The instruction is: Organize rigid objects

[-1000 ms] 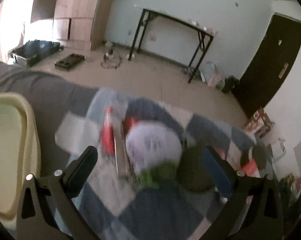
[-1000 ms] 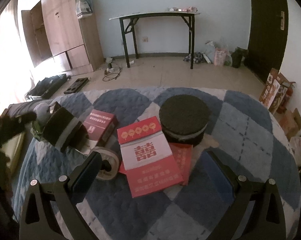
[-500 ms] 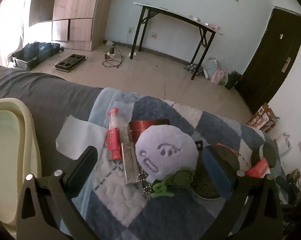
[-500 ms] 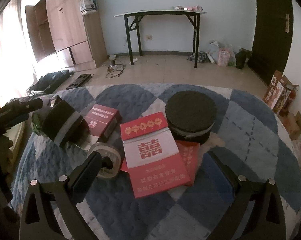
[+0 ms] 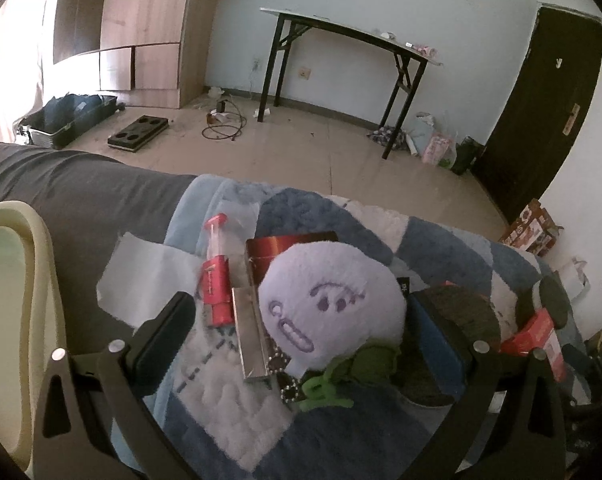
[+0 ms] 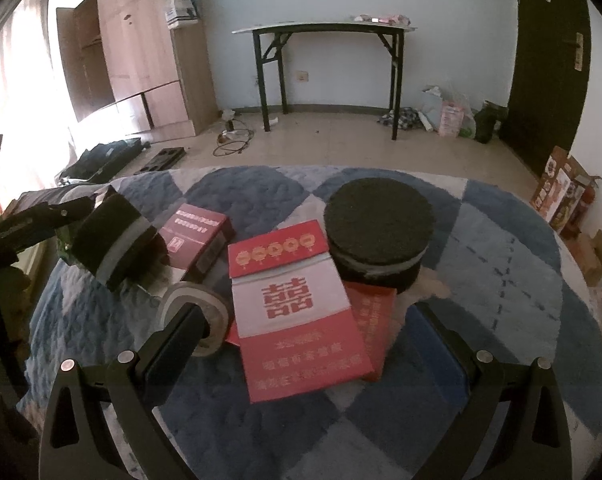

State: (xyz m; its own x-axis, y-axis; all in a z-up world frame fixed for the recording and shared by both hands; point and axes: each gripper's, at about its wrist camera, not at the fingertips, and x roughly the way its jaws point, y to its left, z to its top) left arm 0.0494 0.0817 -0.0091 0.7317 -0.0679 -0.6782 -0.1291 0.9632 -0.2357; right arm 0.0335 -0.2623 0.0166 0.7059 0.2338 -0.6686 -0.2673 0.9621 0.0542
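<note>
Both the left tool (image 5: pixel 301 332) and right tool (image 6: pixel 307 332) gape wide, empty.

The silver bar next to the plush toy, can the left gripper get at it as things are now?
Probably yes. The left gripper is open, and the silver bar lies between its fingers, its top bare. The plush toy crowds its right side, which could hamper a grip.

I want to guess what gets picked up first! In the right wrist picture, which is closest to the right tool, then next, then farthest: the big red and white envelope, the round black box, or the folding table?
1. Red and white envelope: on the quilt, right between the open right tool's fingers.
2. Round black box: just behind the envelope, slightly right.
3. Folding table: far across the floor, against the wall.
</note>
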